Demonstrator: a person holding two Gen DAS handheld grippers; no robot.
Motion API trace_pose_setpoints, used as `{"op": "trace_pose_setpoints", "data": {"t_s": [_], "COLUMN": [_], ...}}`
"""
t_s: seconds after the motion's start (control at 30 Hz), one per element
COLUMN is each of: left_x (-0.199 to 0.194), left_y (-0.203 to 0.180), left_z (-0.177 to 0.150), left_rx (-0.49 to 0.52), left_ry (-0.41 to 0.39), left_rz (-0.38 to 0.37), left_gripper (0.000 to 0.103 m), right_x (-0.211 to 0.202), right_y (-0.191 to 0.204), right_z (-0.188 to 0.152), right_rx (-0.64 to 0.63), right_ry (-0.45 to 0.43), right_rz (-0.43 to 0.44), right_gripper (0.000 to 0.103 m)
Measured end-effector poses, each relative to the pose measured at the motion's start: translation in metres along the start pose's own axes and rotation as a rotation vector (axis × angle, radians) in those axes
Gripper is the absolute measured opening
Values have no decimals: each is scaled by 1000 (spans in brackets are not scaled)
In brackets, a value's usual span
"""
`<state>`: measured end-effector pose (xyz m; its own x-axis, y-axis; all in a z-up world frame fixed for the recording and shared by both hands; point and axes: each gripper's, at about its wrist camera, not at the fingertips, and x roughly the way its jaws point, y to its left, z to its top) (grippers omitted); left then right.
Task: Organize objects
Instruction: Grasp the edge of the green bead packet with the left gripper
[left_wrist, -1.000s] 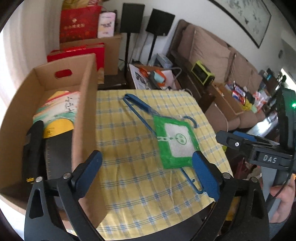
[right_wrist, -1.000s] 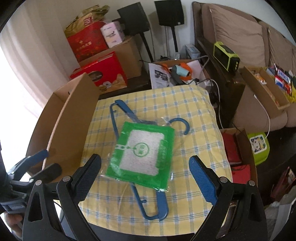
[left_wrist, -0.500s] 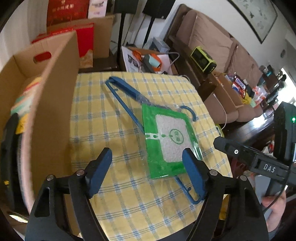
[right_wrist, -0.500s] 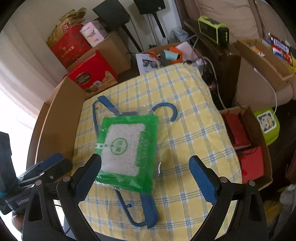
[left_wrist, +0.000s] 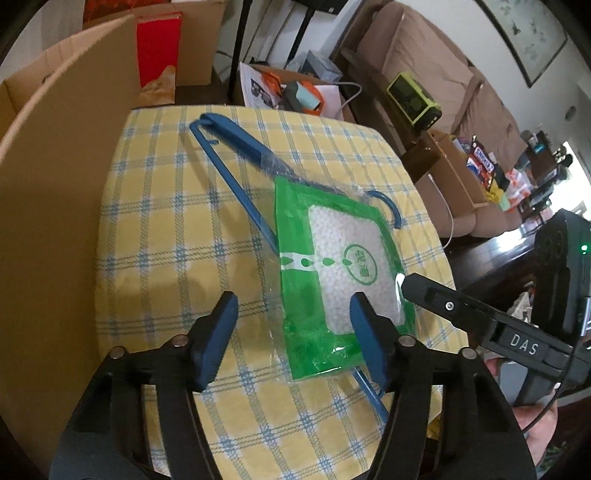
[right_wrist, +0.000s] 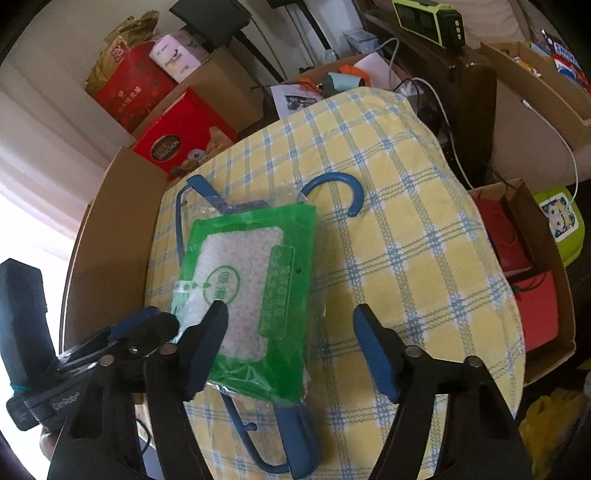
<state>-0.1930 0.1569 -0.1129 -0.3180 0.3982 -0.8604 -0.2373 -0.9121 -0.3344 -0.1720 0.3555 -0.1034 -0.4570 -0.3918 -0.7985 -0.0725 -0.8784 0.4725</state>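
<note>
Green packet (left_wrist: 332, 273) lies on the blue hanger (left_wrist: 236, 162) at the desk's (left_wrist: 155, 221) middle, long axis running near to far. Both my jaws are closing around its near end, not yet pressing: left gripper (left_wrist: 291, 332) straddles its left edge, right gripper (right_wrist: 291, 343) its right. Only the right view shows the hanger's near end.

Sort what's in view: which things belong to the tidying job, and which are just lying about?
Job: green packet, blue hanger under it, cardboard box, both tongs closing above the packet, left, right.

Lying about: red gift box, green radio, sofa.
</note>
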Motion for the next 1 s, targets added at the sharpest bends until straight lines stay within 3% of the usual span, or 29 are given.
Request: {"op": "trace_pose_setpoints", "data": {"t_s": [0.17,0.43,0.53,0.8,1.0], "left_x": [7,10,9,6,-7], "left_y": [-3,-9,-15,-21,-25], "left_z": [-1,0,-2,-5,-5], "left_rx": [-2,9,35,50,72], "left_ry": [16,15,5,-20,-49], "left_rz": [-28,-35,-12,9,-1], "left_gripper": [52,46,44,37,30], "right_x": [6,13,14,9,1], "right_y": [-1,1,5,19,31], "right_z": [0,-1,-1,-3,-4], "right_rx": [1,14,4,-53,-88], "right_ry": [14,25,25,-3,-30], "right_rz": [-2,24,20,-15,-42], "right_gripper": [54,53,49,25,22]}}
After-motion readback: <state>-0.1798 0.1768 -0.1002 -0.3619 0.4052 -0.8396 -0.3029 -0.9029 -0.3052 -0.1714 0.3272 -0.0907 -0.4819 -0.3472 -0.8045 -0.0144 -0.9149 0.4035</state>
